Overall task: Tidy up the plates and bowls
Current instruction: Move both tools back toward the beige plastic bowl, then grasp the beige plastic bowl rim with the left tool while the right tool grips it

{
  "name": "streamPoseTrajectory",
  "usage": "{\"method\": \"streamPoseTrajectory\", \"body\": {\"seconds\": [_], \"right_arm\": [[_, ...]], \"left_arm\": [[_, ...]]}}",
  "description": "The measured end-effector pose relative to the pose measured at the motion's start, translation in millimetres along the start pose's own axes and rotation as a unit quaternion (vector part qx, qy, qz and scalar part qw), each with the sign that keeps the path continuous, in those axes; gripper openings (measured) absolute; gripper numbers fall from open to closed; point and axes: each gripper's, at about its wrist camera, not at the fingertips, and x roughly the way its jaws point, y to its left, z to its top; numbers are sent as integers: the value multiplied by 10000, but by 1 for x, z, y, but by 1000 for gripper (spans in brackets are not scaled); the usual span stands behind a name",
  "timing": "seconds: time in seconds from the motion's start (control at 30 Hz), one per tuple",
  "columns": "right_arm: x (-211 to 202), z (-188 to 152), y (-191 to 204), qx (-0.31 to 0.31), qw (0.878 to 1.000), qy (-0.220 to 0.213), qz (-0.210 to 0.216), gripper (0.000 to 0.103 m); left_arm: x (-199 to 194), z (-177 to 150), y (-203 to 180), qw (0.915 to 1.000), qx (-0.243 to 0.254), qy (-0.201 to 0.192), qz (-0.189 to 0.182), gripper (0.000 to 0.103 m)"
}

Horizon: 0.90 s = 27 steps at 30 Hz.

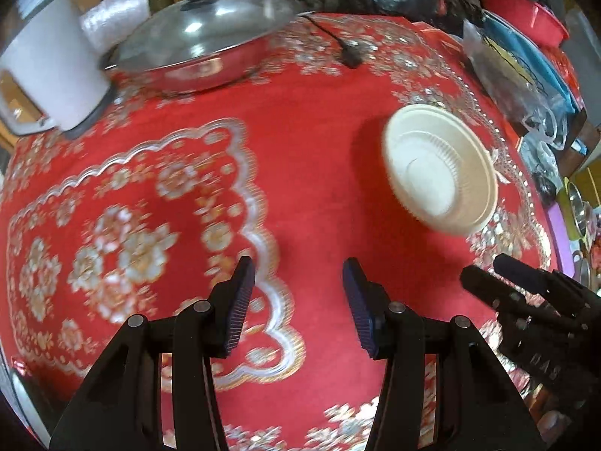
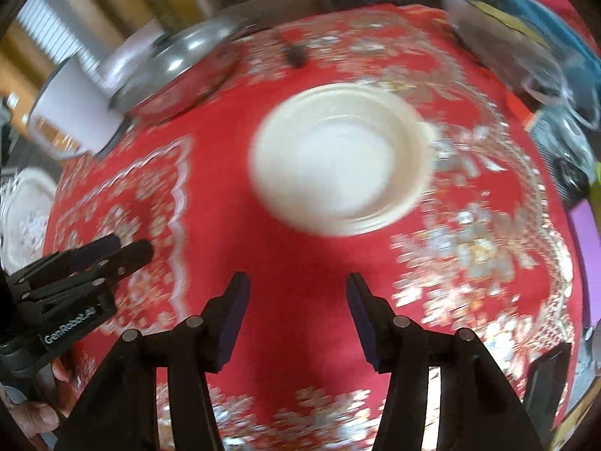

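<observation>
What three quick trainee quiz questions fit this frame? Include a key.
1. True or false: the cream ribbed plastic bowl sits upright on the red floral tablecloth, held by neither gripper.
2. Which gripper faces the bowl more squarely: A) left gripper B) right gripper?
3. Fill in: the domed steel lid covers a shiny metal ____.

Key: 1 true; 2 B; 3 pan.

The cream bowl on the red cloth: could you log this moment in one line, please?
cream bowl: upright, free on red tablecloth | left claw: open, empty | right claw: open, empty, bowl ahead
</observation>
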Motion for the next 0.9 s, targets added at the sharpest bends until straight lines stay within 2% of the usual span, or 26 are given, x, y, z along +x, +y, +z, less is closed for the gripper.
{"method": "streamPoseTrajectory", "body": {"seconds": [0.17,0.37,0.63,0.9], "right_arm": [[4,21,-49,420,9990,-103,-138,56],[18,43,-77,601,9981,-69,-89,57],[34,57,-87,816,9963,-30,268,57],[52,67,-84,729,9969,70,273,57]], "left_arm": [[17,27,-20,9999,-15,67,-87,49],[39,56,-42,9997,-71,138,-170,49],[63,81,-54,9996,-102,162,-190,49],[85,87,-62,9992,-55,347,-163,49]]}}
